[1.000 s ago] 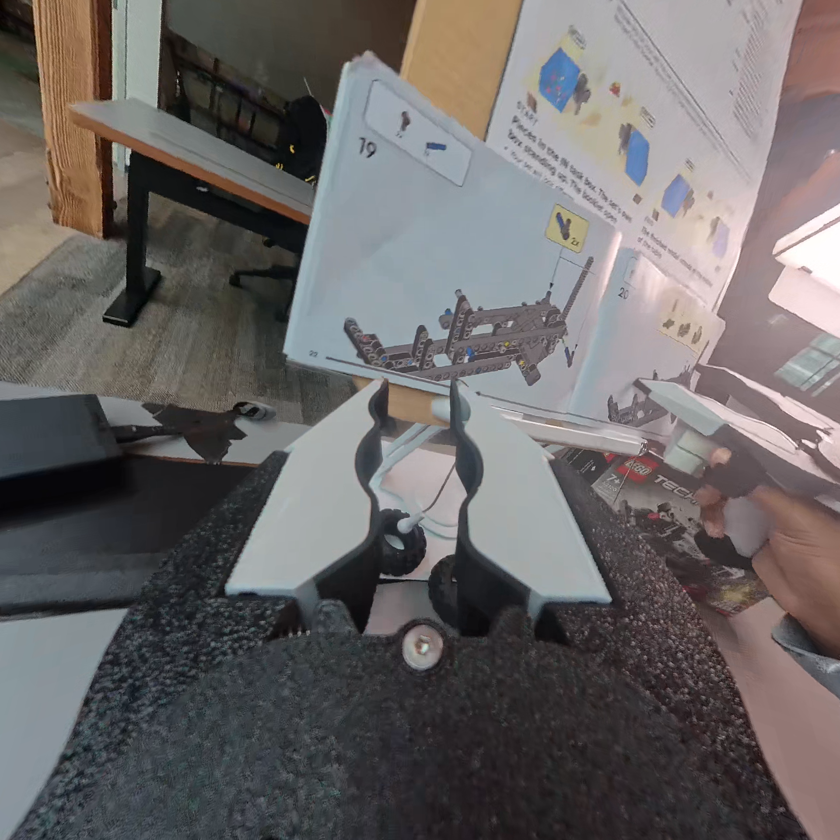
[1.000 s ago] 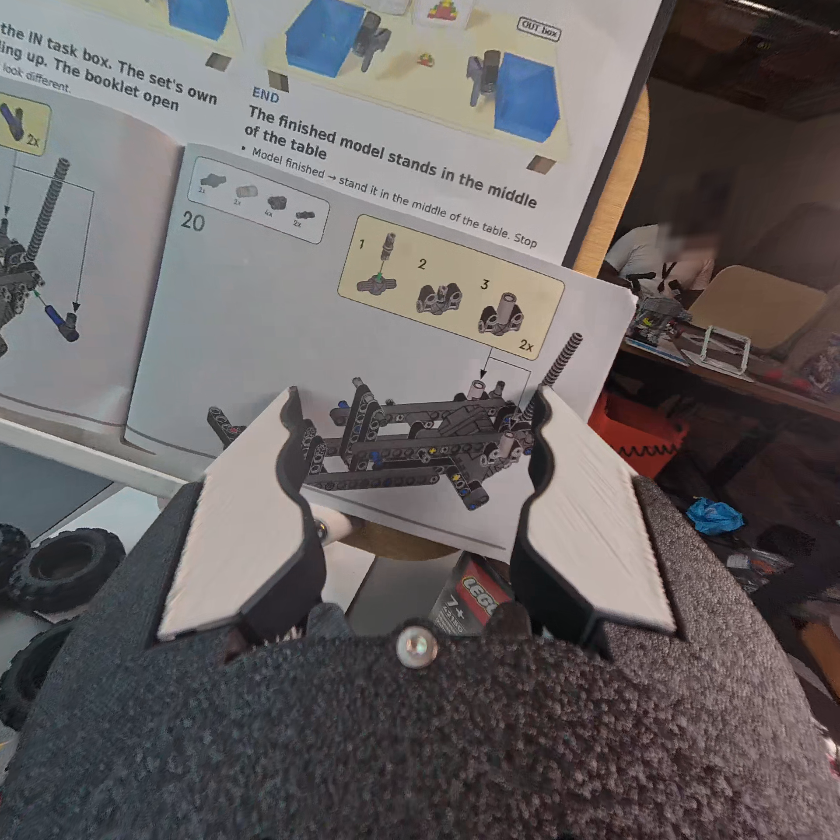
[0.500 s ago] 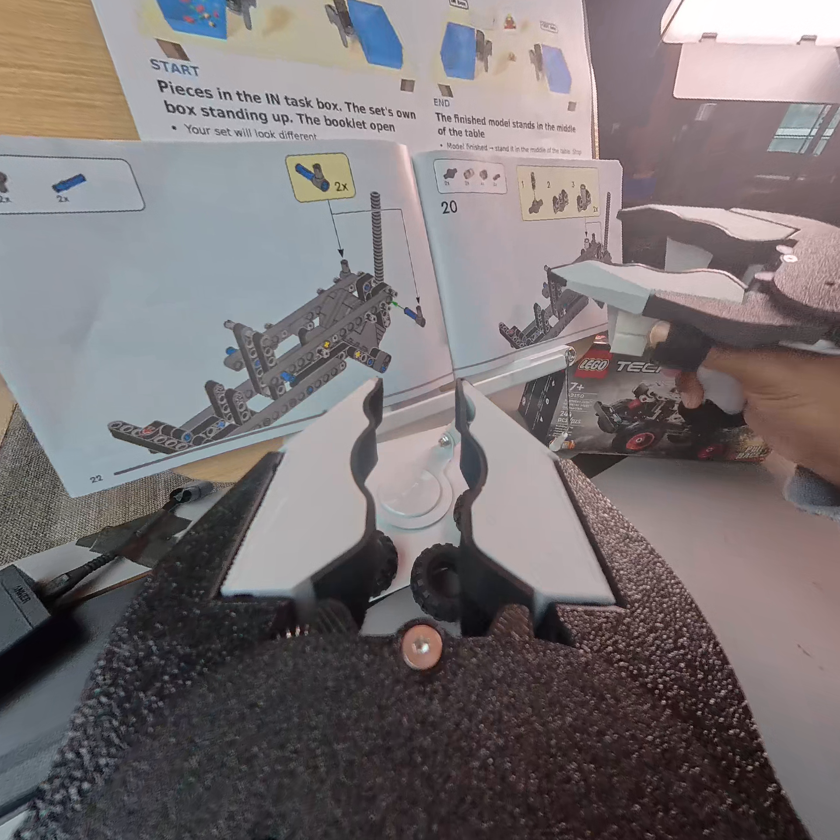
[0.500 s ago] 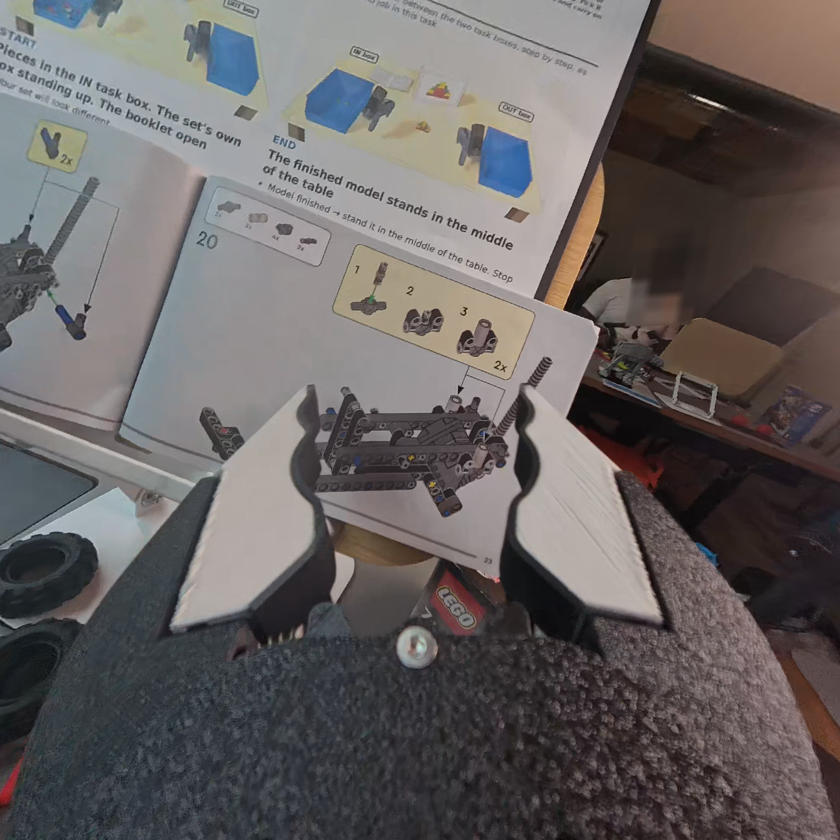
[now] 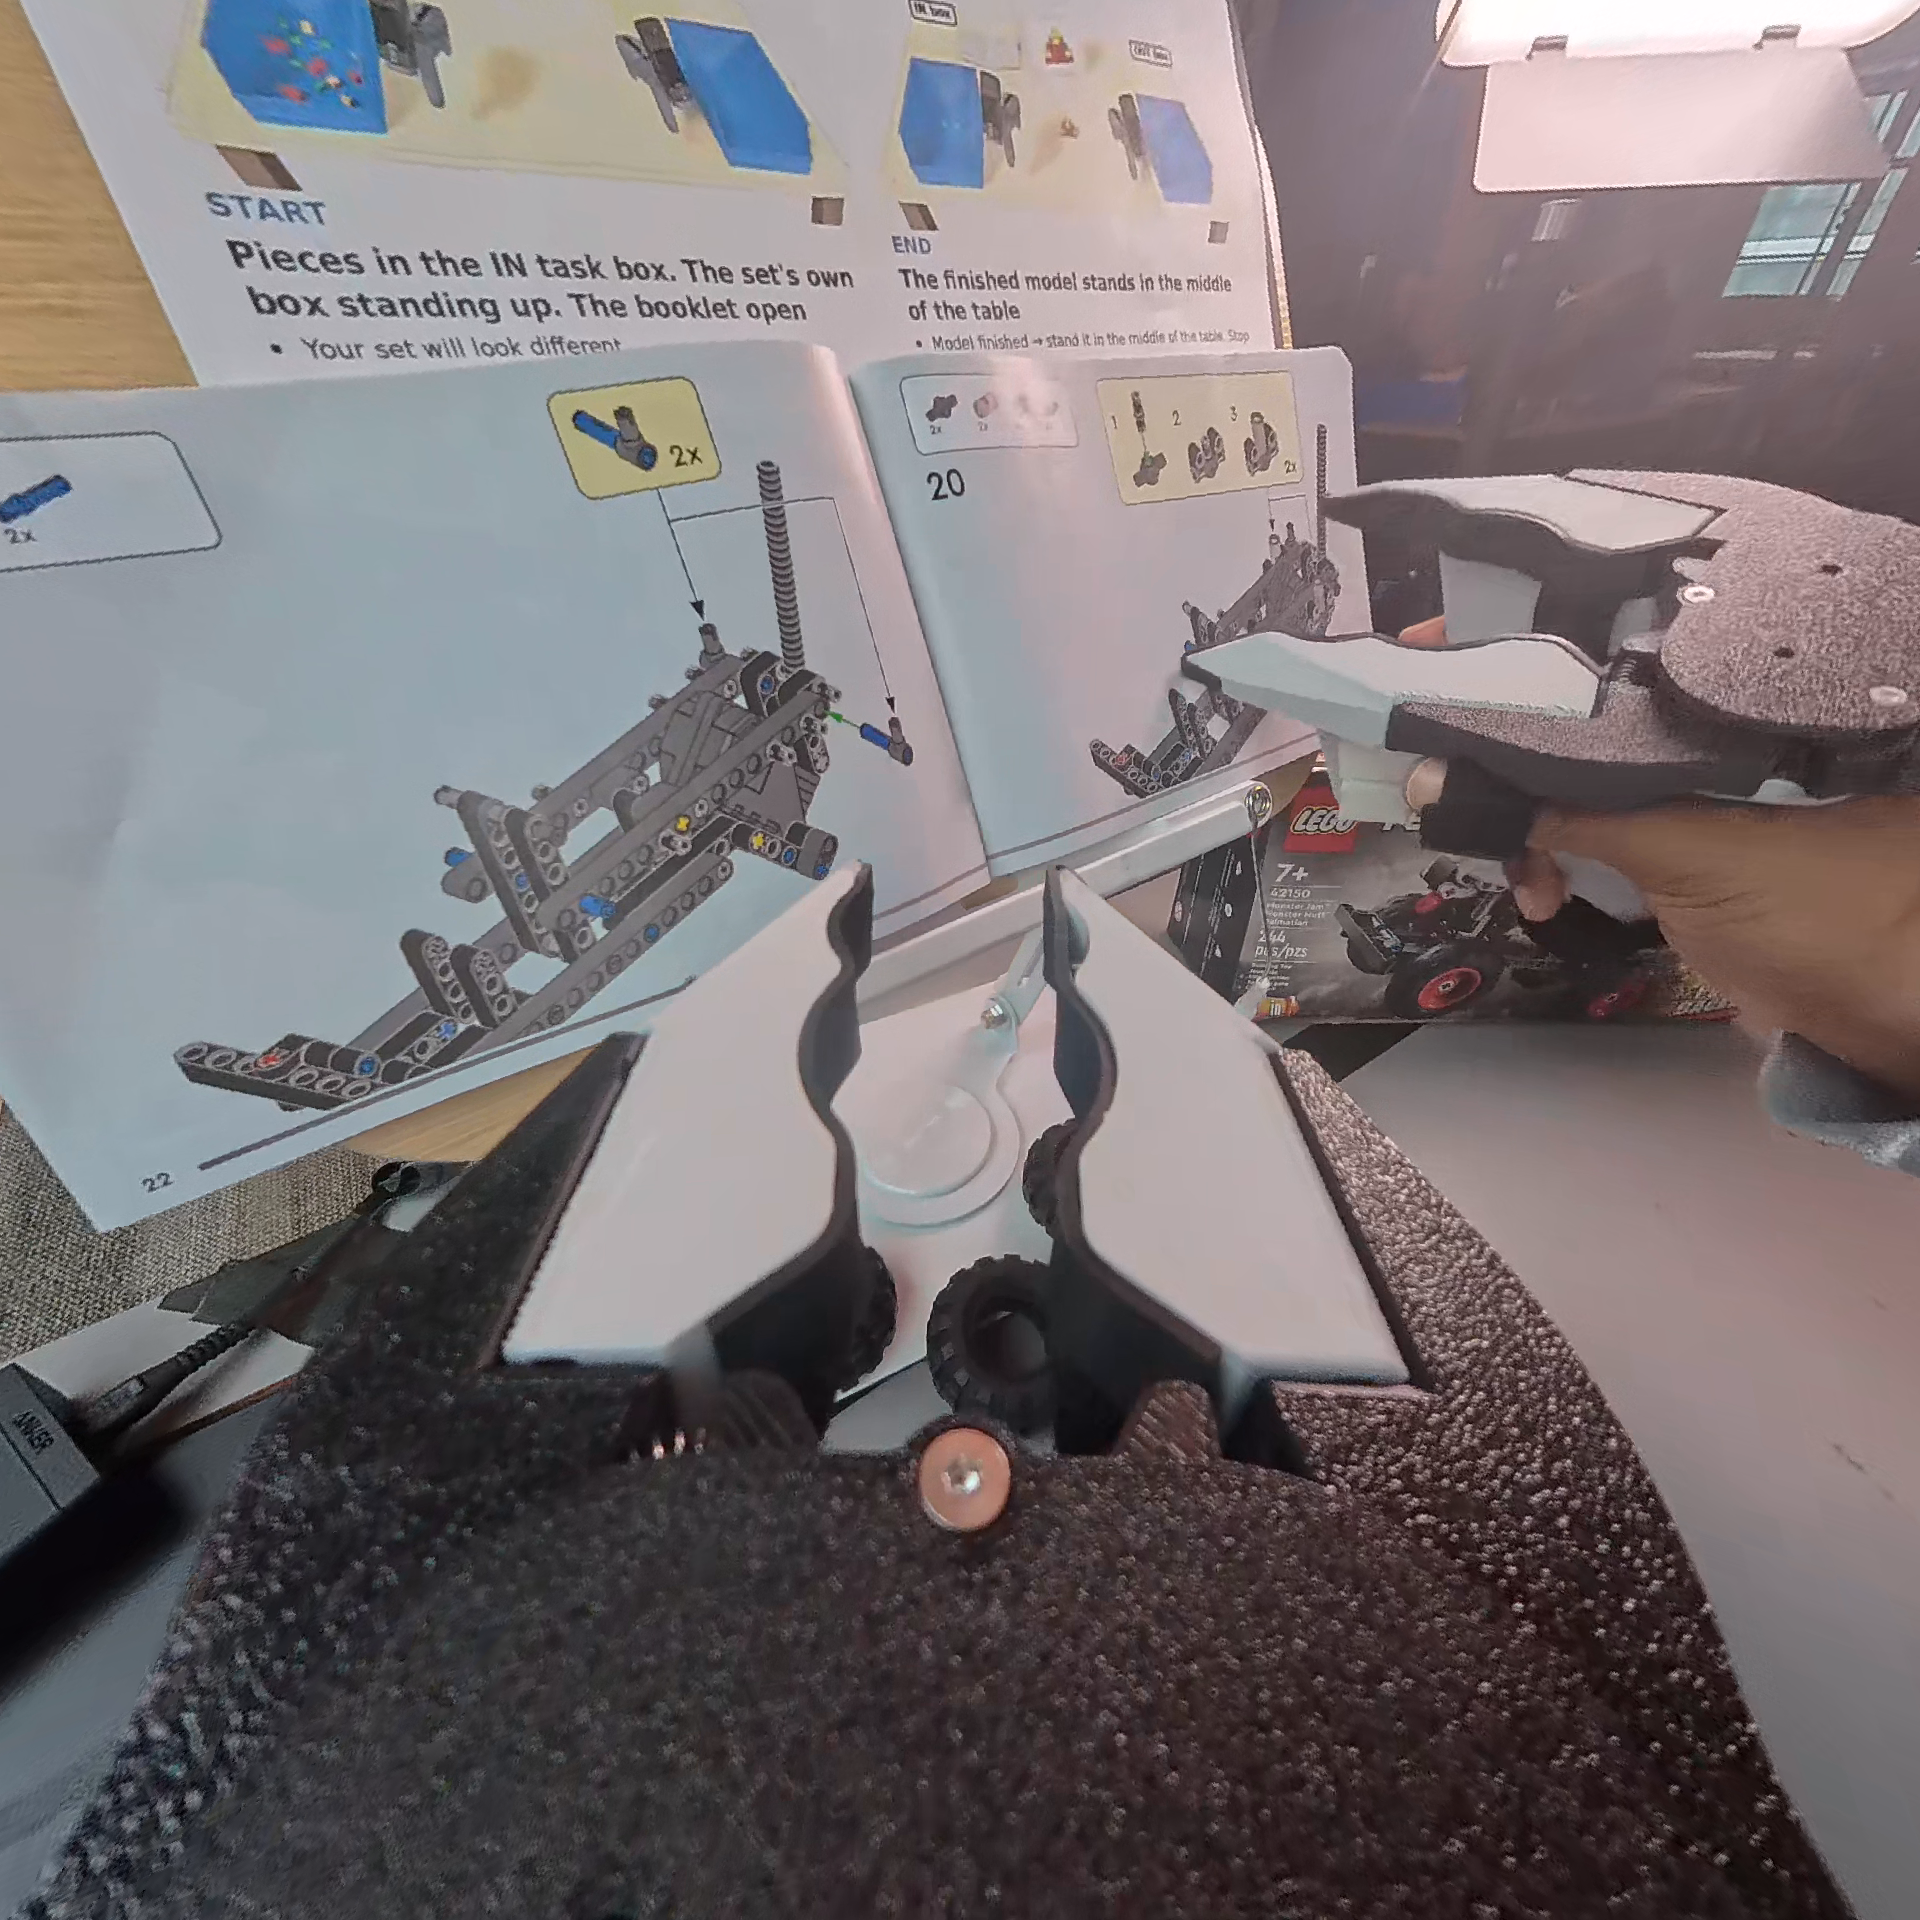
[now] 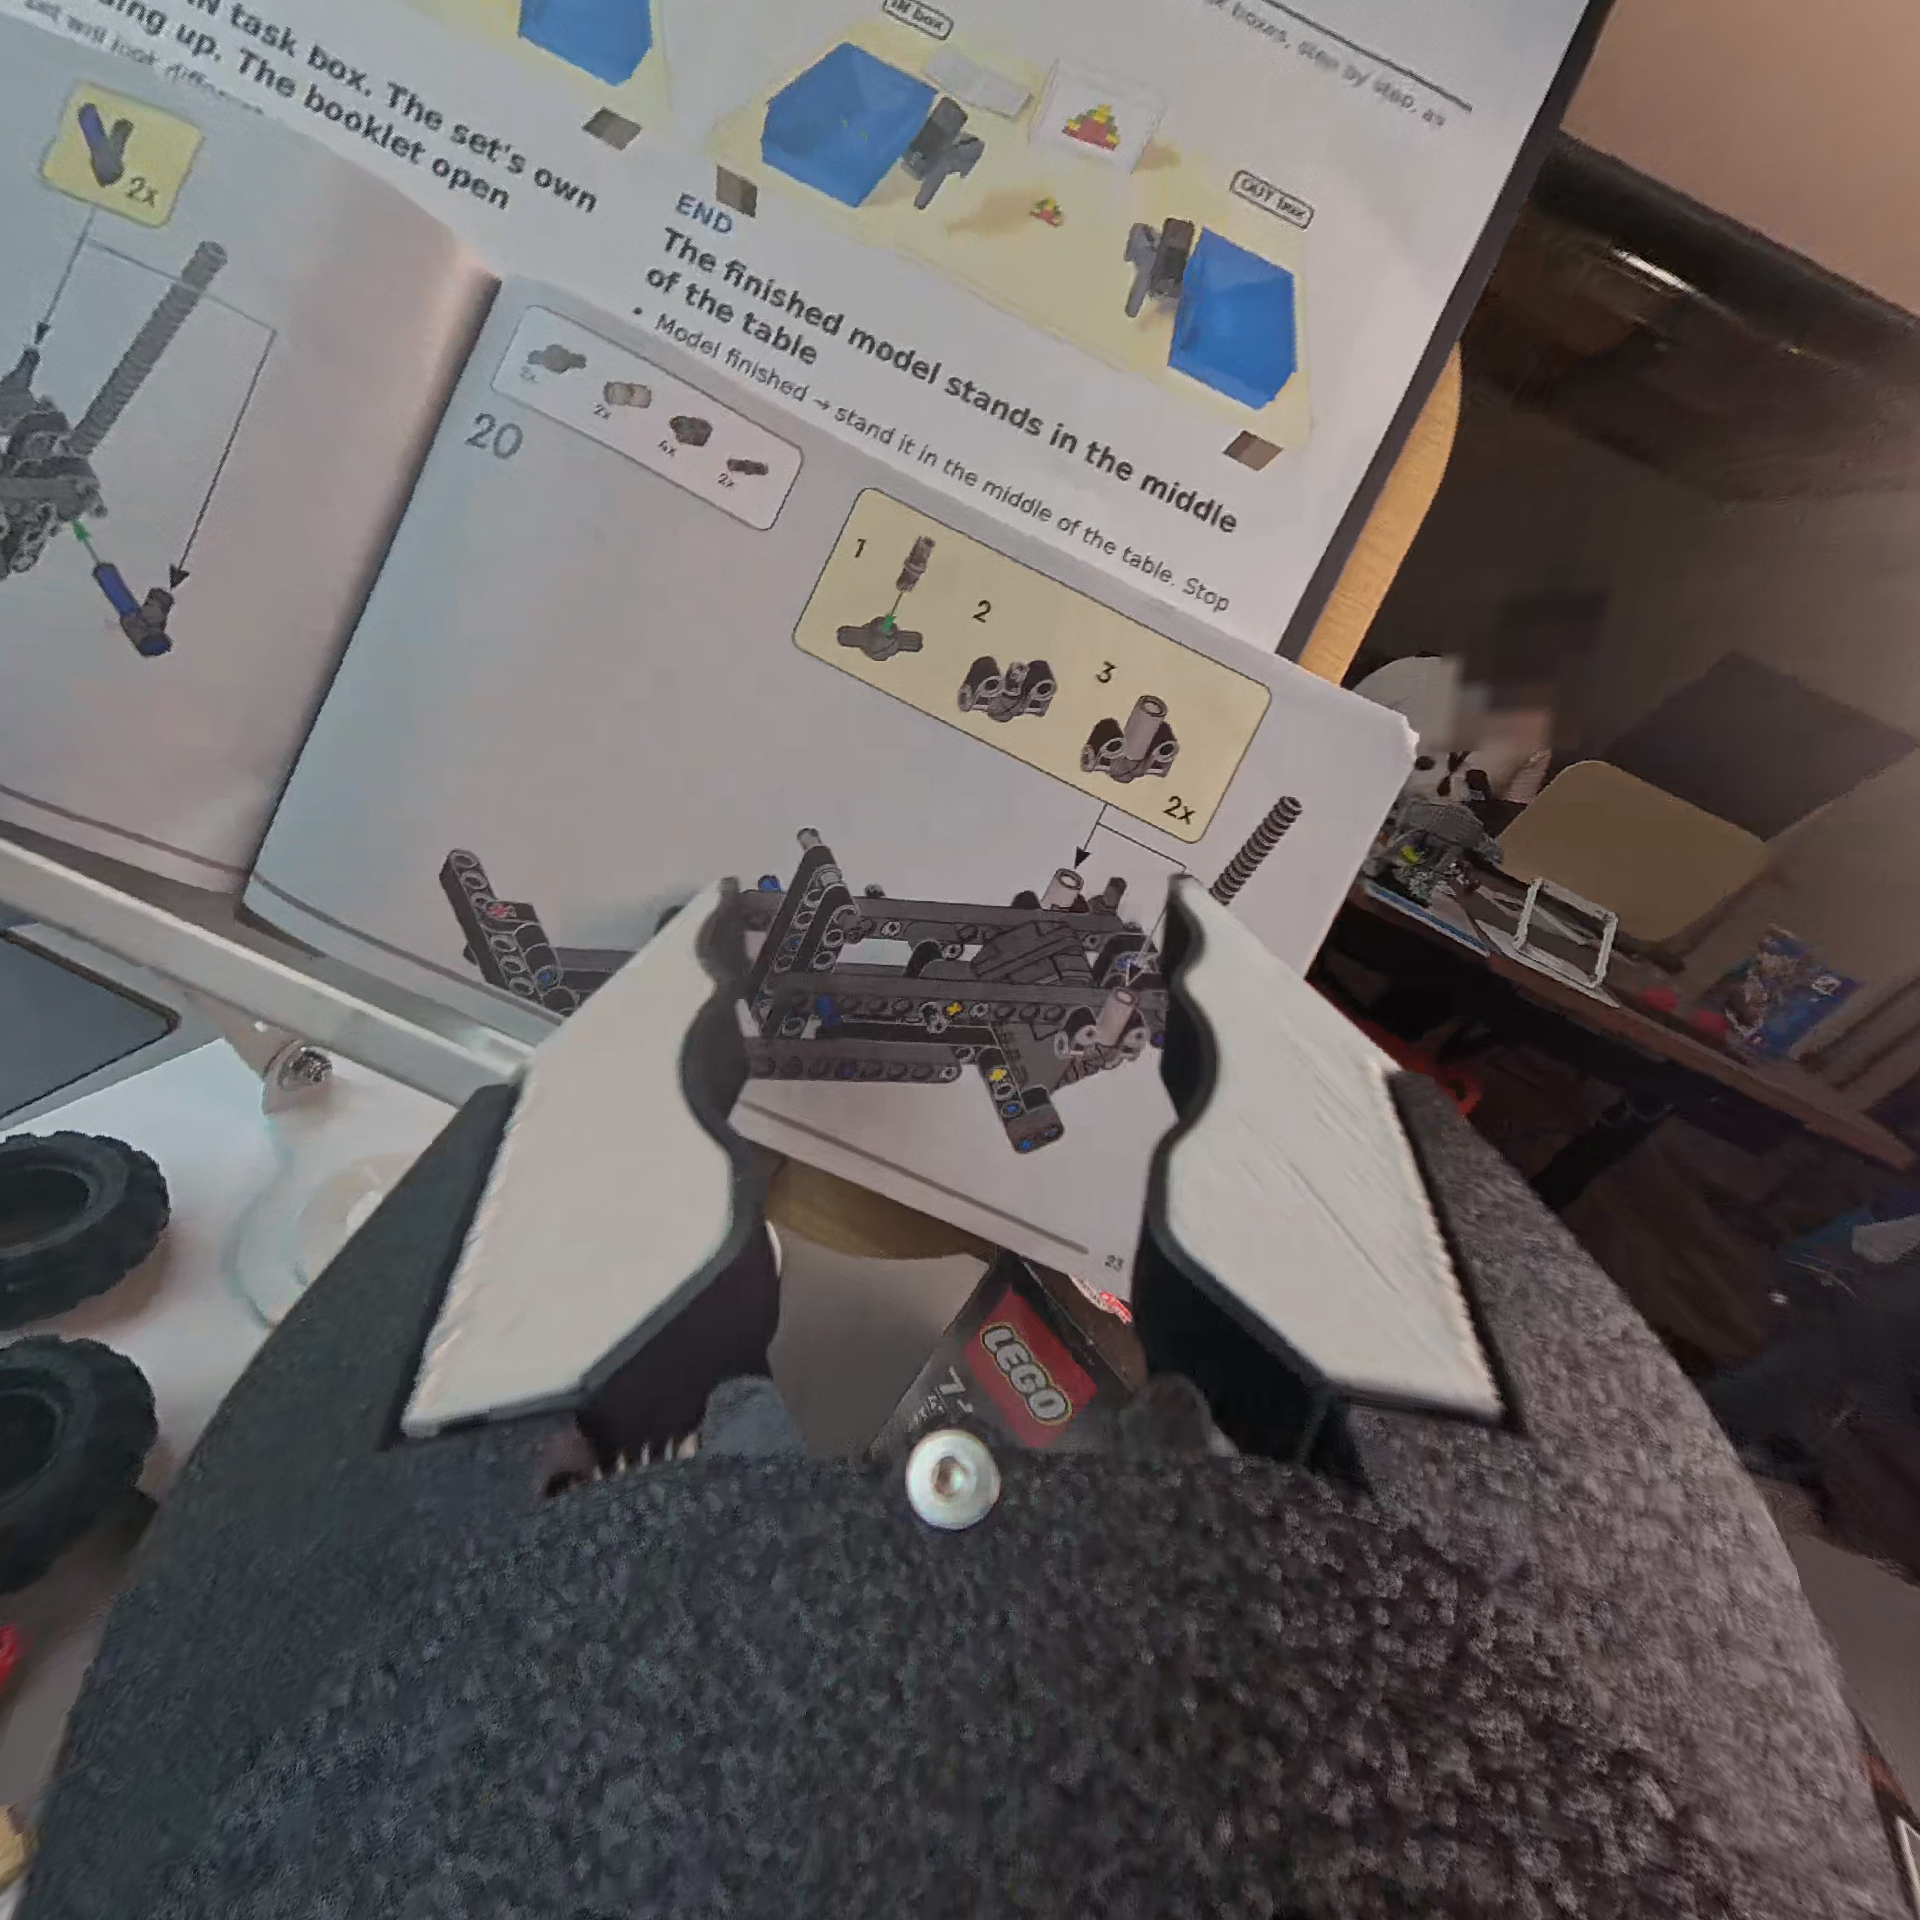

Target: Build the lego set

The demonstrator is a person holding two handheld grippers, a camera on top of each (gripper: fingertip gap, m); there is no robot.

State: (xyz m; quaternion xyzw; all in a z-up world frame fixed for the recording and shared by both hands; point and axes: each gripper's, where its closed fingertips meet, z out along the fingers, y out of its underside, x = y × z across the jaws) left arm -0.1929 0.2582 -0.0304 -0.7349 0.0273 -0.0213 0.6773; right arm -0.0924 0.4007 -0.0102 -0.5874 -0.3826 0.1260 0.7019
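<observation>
The open instruction booklet [image 5: 520, 675] stands on a white metal stand [image 5: 1143, 842] at the back of the table. My left gripper [image 5: 956, 883] is open with a narrow gap, holds nothing, and points at the booklet's foot. Black rubber tyres [image 5: 992, 1325] lie on the table under its fingers. My right gripper [image 6: 951, 904] is wide open and empty, close in front of the booklet's right page [image 6: 623, 675]. It also shows in the left wrist view [image 5: 1268, 587], held by a hand. Two tyres [image 6: 73, 1205] lie at its left.
A printed task sheet [image 5: 623, 156] hangs behind the booklet. The set's box [image 5: 1455, 925] stands right of the stand, also seen below my right gripper [image 6: 1023, 1371]. A black device with a cable [image 5: 31, 1455] lies at the left. The grey table [image 5: 1662, 1351] stretches right.
My left gripper has swung right, from the booklet's left edge to face its open pages. My right gripper has moved nearer the right page and tilted. Both stay open.
</observation>
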